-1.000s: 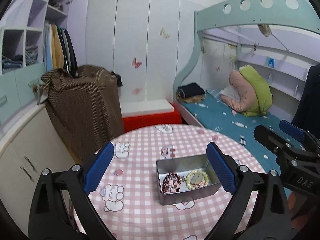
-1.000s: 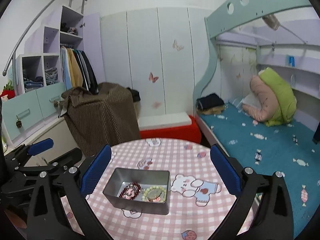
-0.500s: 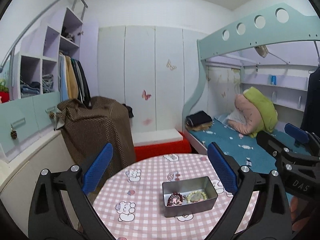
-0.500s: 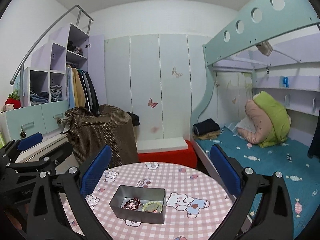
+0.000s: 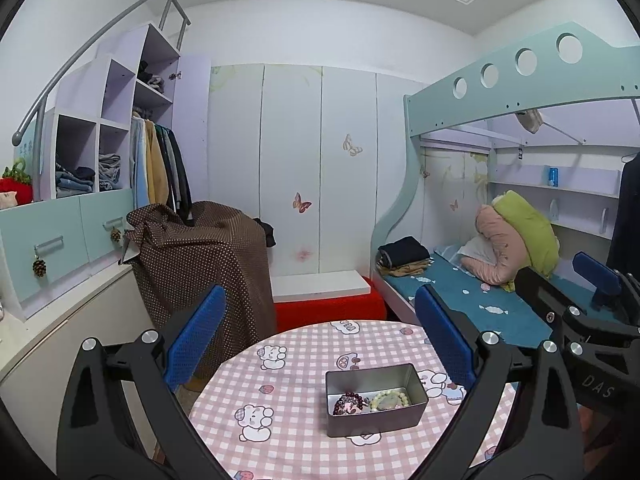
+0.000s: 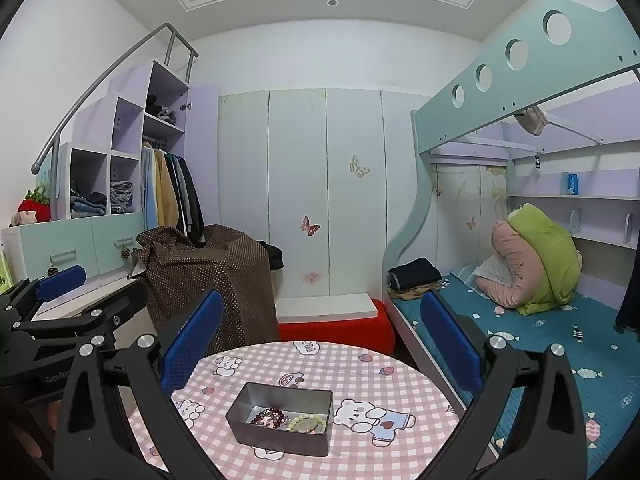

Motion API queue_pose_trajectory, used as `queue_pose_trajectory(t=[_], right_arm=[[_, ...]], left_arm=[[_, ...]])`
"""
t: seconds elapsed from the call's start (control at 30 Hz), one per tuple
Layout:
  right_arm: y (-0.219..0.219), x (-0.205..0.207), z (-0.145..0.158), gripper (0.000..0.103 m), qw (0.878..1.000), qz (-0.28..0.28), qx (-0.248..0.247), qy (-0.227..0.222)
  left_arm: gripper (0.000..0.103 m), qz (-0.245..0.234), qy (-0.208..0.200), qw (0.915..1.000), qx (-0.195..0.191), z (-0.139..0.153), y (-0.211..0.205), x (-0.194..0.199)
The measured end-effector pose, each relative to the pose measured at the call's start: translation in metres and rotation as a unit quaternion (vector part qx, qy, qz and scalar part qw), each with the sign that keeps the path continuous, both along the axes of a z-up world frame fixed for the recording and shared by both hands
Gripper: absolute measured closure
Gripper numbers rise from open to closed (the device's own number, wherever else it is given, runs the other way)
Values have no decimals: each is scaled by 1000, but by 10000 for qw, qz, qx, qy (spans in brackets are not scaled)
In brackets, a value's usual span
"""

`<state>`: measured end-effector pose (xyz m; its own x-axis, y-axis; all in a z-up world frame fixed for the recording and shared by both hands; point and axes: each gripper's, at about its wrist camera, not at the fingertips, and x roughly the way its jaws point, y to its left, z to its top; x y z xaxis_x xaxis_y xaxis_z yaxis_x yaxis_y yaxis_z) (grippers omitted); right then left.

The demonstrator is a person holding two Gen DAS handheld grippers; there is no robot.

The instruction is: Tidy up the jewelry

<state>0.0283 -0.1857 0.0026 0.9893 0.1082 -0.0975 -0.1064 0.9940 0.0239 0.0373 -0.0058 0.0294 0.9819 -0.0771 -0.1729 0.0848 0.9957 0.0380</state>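
A grey metal tin [image 5: 404, 411] [image 6: 256, 432] sits on a round table with a pink checked cloth [image 5: 280, 400] [image 6: 400, 384]. Inside lie a dark red bead bracelet [image 5: 349, 403] [image 6: 269, 417] and a pale green bead bracelet [image 5: 390, 399] [image 6: 306, 424]. My left gripper [image 5: 320, 340] is open and empty, held well above and back from the tin. My right gripper [image 6: 320, 344] is open and empty, also well above it. Each gripper shows at the edge of the other's view, the right one [image 5: 592, 304] and the left one [image 6: 64, 304].
A bunk bed with a blue mattress [image 6: 540, 340] stands right of the table. A brown dotted cloth covers furniture [image 5: 200, 264] at the left. A red and white bench [image 5: 324, 300] sits behind the table, before white wardrobe doors. Shelves with clothes [image 5: 88, 176] fill the left wall.
Both grippers have risen and pulled back from the table. The tin looks smaller and lower in both views. Both stay open and empty.
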Motion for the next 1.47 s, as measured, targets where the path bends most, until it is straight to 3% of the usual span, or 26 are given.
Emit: queue_pose_trajectory(t=[1.07, 1.47], right_arm=[[2, -5, 5, 7, 10000, 6, 3, -6], [2, -3, 6, 7, 10000, 46, -8, 32]], left_arm=[[7, 27, -19, 10000, 30, 1, 2, -2], [7, -3, 234, 9997, -34, 0, 6, 6]])
